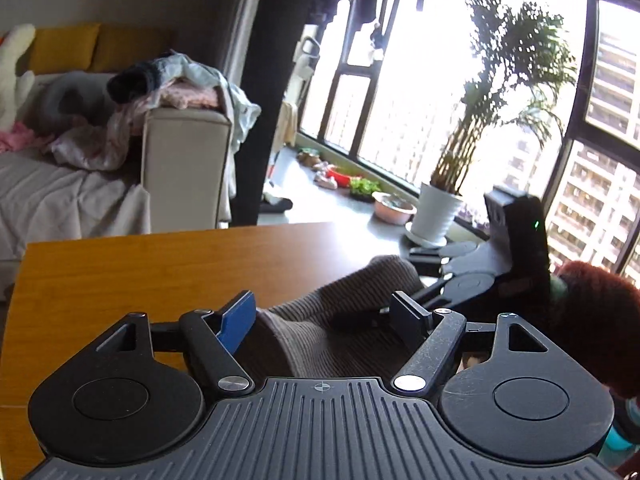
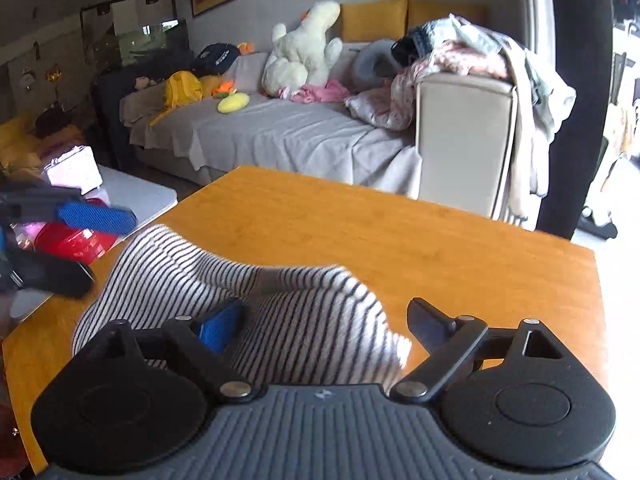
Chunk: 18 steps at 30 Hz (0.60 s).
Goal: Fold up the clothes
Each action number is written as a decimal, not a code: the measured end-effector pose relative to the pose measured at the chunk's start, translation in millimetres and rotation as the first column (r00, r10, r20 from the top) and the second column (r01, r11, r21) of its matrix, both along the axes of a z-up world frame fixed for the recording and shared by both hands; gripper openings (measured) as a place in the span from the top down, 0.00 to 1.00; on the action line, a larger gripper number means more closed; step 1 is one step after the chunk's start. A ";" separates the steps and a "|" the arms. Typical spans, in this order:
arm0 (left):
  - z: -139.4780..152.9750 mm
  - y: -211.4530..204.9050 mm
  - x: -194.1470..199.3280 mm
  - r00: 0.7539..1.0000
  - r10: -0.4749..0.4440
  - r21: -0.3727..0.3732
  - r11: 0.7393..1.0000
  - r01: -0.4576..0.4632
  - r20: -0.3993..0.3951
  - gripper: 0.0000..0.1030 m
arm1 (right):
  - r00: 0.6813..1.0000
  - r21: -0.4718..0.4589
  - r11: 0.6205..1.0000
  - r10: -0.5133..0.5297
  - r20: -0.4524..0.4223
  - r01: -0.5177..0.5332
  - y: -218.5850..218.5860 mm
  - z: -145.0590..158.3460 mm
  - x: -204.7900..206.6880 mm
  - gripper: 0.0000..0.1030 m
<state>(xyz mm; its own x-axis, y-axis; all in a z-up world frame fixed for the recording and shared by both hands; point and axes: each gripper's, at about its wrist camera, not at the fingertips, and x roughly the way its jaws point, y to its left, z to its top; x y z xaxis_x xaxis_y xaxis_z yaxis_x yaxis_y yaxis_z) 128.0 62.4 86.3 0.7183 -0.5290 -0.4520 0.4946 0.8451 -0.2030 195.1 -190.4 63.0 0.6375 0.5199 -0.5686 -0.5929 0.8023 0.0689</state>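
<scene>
A striped black-and-white garment [image 2: 256, 312] lies bunched on the wooden table [image 2: 400, 232]. In the left wrist view it looks brownish [image 1: 340, 304]. My left gripper [image 1: 324, 316] is open, its fingers on either side of the cloth's near end. My right gripper [image 2: 324, 320] is open too, with the cloth between its blue pad [image 2: 220, 326] and black finger [image 2: 430, 322]. The right gripper shows in the left wrist view [image 1: 460, 276] at the cloth's far end. The left gripper shows at the left edge of the right wrist view [image 2: 76, 240], open.
A sofa [image 2: 280, 136] with a plush toy [image 2: 304, 52] and a pile of clothes [image 2: 472, 52] on its armrest stands beyond the table. A potted plant [image 1: 436, 208] stands by the window. A low white table [image 2: 136, 196] holds red items on the left.
</scene>
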 end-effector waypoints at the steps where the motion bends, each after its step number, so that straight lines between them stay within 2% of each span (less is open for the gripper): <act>1: -8.5 -11.3 5.8 1.000 0.008 0.055 0.998 -0.008 -0.005 0.25 | 0.998 -0.001 0.999 -0.033 0.046 0.033 -4.8 7.9 -5.1 0.12; 3: -29.5 -24.8 20.4 0.998 0.044 0.143 0.989 -0.038 -0.042 0.34 | 0.986 -0.009 0.996 -0.085 0.147 0.087 -10.5 23.2 -16.5 0.13; 4: -37.9 -25.8 27.2 0.996 0.057 0.155 0.987 -0.046 -0.065 0.34 | 0.983 0.001 0.997 -0.081 0.165 0.082 -11.7 28.4 -22.4 0.31; 5: -44.5 -24.1 32.8 0.995 0.059 0.149 0.988 -0.046 -0.086 0.32 | 0.980 0.011 0.997 -0.077 0.183 0.076 -12.9 33.6 -28.4 0.56; 6: -48.0 -21.8 35.6 0.993 0.059 0.138 0.989 -0.045 -0.098 0.31 | 0.977 0.020 0.997 -0.073 0.202 0.071 -14.1 38.8 -34.3 0.62; 7: -49.3 -19.6 37.2 0.993 0.057 0.129 0.991 -0.044 -0.103 0.31 | 0.976 0.034 0.997 -0.068 0.209 0.062 -14.7 42.6 -38.5 0.63; 9: -48.9 -16.4 38.8 0.993 0.053 0.122 0.992 -0.040 -0.106 0.30 | 0.987 0.078 0.996 -0.048 0.152 0.037 -11.1 39.2 -34.1 0.63; 10: -49.1 -15.7 39.7 0.993 0.051 0.123 0.992 -0.038 -0.107 0.29 | 0.991 0.063 0.997 -0.059 0.122 0.052 -6.1 31.1 -27.9 0.63; 13: -50.8 -12.1 41.9 0.992 0.052 0.125 0.991 -0.038 -0.112 0.27 | 0.990 -0.046 0.989 -0.139 0.033 0.141 7.1 -12.3 -1.7 0.60; 15: -52.7 -9.7 43.4 0.990 0.059 0.120 0.992 -0.043 -0.126 0.26 | 0.981 -0.056 0.980 -0.192 -0.023 0.191 6.5 -41.3 13.7 0.59; 18: -54.0 -6.8 43.6 0.988 0.065 0.116 0.992 -0.049 -0.140 0.24 | 0.970 0.032 0.972 -0.228 -0.089 0.232 -3.3 -46.8 22.6 0.57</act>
